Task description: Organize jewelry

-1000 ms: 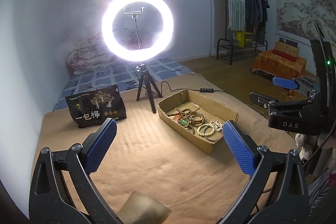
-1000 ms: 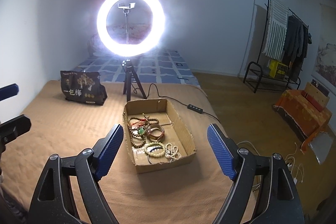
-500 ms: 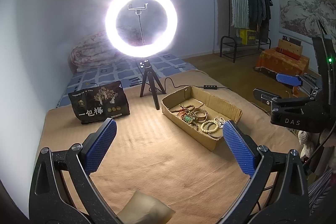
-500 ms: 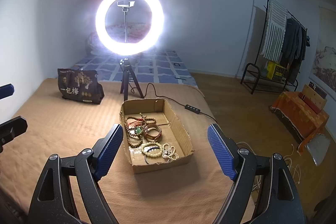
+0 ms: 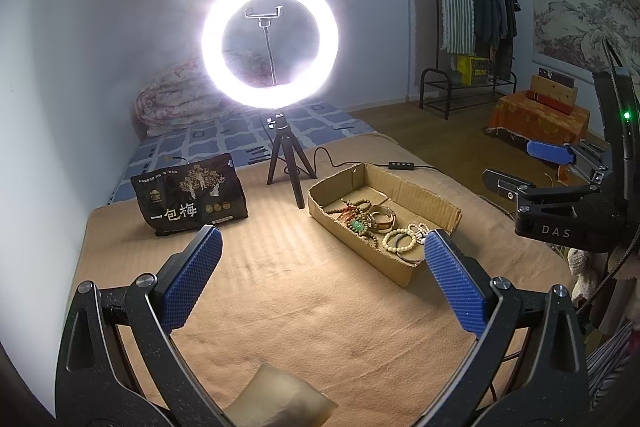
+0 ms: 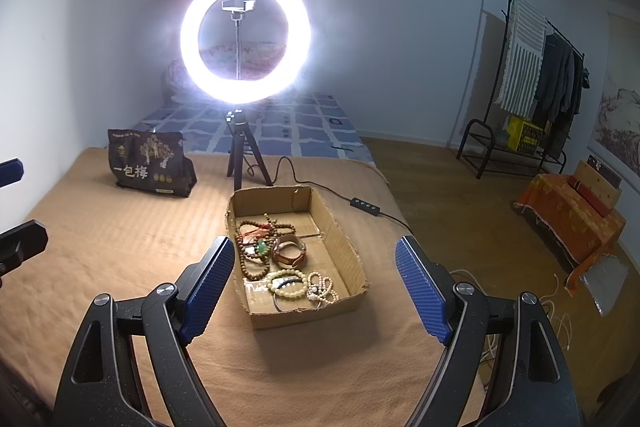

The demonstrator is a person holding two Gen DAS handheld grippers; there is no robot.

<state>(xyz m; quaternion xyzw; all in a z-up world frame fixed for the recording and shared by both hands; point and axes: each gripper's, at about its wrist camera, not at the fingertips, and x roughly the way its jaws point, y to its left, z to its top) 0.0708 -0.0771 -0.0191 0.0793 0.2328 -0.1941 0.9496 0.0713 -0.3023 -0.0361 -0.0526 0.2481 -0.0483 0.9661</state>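
Partly hidden behind the ring light (image 6: pixel 245 37), bedding was indistinct. Both the left gripper (image 5: pixel 322 277) and right gripper (image 6: pixel 315 287) had fingers spread wide, empty, short of the cardboard tray (image 6: pixel 340 239) of bracelets (image 6: pixel 288 283).

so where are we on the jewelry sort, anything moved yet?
Nothing looks sorted: the bead bracelets and the rest lie tangled in the cardboard tray. Nothing is in hand; the left gripper and right gripper are both open and empty, short of the tray. All picking remains.

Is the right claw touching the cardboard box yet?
Apart. The right wrist view shows the open right claw above the cardboard box, its blue pads short of the walls.
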